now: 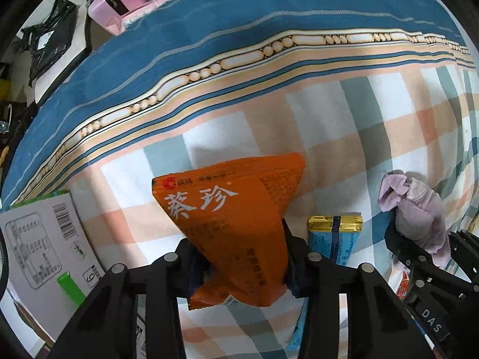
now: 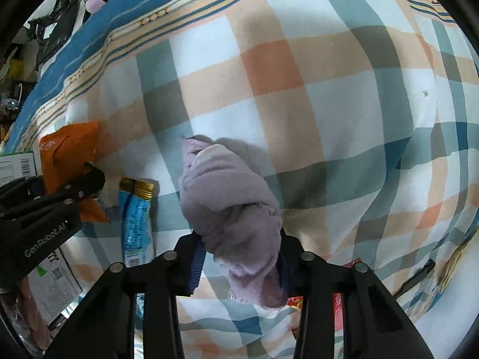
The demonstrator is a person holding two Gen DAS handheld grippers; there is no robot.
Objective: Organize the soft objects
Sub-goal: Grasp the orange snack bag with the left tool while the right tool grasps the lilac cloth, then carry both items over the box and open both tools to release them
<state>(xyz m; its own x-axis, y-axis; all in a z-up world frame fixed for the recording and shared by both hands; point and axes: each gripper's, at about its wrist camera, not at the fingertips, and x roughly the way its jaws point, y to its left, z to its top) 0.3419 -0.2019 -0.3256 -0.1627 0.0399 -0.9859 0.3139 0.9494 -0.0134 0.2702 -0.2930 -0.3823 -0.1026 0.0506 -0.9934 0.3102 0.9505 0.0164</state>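
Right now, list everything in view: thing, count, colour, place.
snack packet: 1, orange, clamped in left gripper
cloth: 1, lilac, clamped in right gripper
sachet: 1, blue with gold end, lying between the grippers
carton: 1, white, green cap, far left
bedsheet: 1, plaid with blue border, underneath
case: 1, pink, beyond the bed
bag: 1, black, beyond the bed
left gripper: 1, black
right gripper: 1, black

On the bedsheet (image 1: 329,113), a box (image 1: 39,239) lies at the left. The packet (image 1: 233,224) sits right of it, the sachet (image 1: 335,239) further right, and the cloth (image 2: 230,209) rightmost.
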